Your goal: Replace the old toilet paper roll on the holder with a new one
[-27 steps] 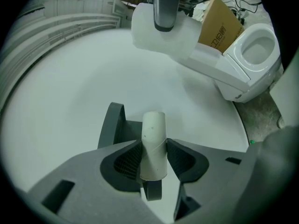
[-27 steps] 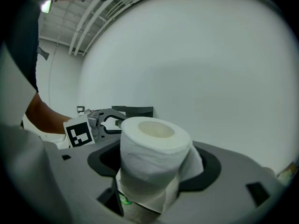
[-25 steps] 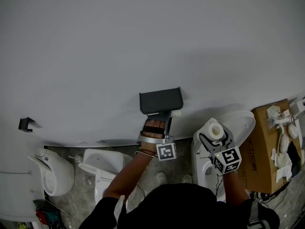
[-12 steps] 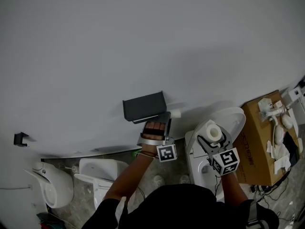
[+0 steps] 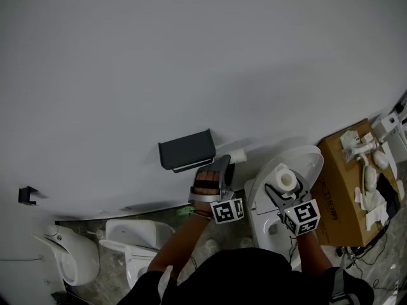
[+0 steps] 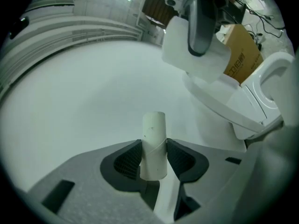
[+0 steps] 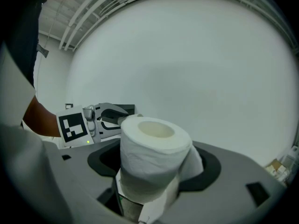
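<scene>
The dark grey holder [image 5: 185, 150] hangs on the white wall, and nothing shows on it. Just to its right, my left gripper [image 5: 224, 162] is shut on a bare cardboard tube [image 5: 238, 154]; in the left gripper view the tube [image 6: 153, 143] stands upright between the pads [image 6: 127, 161]. My right gripper [image 5: 286, 187] is shut on a full white toilet paper roll [image 5: 284, 177] over the toilet. In the right gripper view that roll [image 7: 152, 155] fills the jaws, with the left gripper's marker cube [image 7: 73, 127] and the holder [image 7: 124, 109] behind it.
A white toilet [image 5: 304, 161] with raised lid stands below the right gripper. A cardboard box [image 5: 343, 189] with white parts on it sits at the right. More white sanitary fixtures [image 5: 130, 234] stand on the floor at lower left. A small black bracket [image 5: 27, 195] is on the wall.
The left gripper has drawn the cardboard tube to the right, away from the holder, and rolled a little. The right gripper with the full roll has shifted slightly.
</scene>
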{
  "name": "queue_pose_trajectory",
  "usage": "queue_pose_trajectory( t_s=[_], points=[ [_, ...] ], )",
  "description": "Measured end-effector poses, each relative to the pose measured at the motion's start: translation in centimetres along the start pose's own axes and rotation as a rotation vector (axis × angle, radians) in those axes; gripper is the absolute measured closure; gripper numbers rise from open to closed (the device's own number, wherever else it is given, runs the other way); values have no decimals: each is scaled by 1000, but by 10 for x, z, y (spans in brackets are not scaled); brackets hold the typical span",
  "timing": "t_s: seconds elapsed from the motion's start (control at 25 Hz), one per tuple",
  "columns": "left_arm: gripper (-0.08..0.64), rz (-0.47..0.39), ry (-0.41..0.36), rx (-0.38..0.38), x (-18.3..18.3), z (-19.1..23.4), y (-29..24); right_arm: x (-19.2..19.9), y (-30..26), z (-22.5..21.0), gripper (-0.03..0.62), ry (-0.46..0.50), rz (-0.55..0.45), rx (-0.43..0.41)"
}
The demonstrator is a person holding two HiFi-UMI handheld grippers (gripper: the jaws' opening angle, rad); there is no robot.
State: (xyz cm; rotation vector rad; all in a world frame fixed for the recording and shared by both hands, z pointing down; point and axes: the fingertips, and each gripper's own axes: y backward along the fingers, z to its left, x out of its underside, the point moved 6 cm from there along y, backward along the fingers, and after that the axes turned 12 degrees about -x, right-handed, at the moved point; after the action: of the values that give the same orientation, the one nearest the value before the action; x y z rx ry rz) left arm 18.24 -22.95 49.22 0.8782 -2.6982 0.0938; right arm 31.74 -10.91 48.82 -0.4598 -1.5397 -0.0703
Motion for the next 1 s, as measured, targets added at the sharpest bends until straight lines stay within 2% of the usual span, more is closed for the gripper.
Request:
queue_pose_trajectory(
  t_s=[0.08, 0.16, 0.24, 0.4, 0.48, 0.64, 0.8, 0.88, 1.0],
  points=[
    [393, -19, 76, -25, -5, 9, 7, 0, 0, 0, 262, 0, 4, -1],
    [393, -33, 185, -39, -9, 19, 14, 0, 0, 1, 262, -7, -2, -6],
    [393, -39, 328, -43, -10, 29, 22, -2, 0, 3, 262, -15, -28, -10],
    [394, -56, 674, -21, -8, 47, 32, -2, -2, 6, 262, -32, -46, -23],
    [394, -71, 793, -3, -6, 50, 37, -4, -4, 9, 262, -35, -54, -32],
    [396, -96, 941, -7, 0, 53, 50, -8, -8, 13, 262, -52, -82, -51],
    [397, -96, 1138, -45, 14, 66, 61, -10, -14, 16, 262, -49, -106, -62],
    [399, -78, 1185, -63, 24, 72, 67, -10, -18, 19, 262, -43, -110, -69],
    [398, -66, 1199, -84, 37, 79, 77, -9, -26, 25, 262, -72, -120, -88]
  ],
)
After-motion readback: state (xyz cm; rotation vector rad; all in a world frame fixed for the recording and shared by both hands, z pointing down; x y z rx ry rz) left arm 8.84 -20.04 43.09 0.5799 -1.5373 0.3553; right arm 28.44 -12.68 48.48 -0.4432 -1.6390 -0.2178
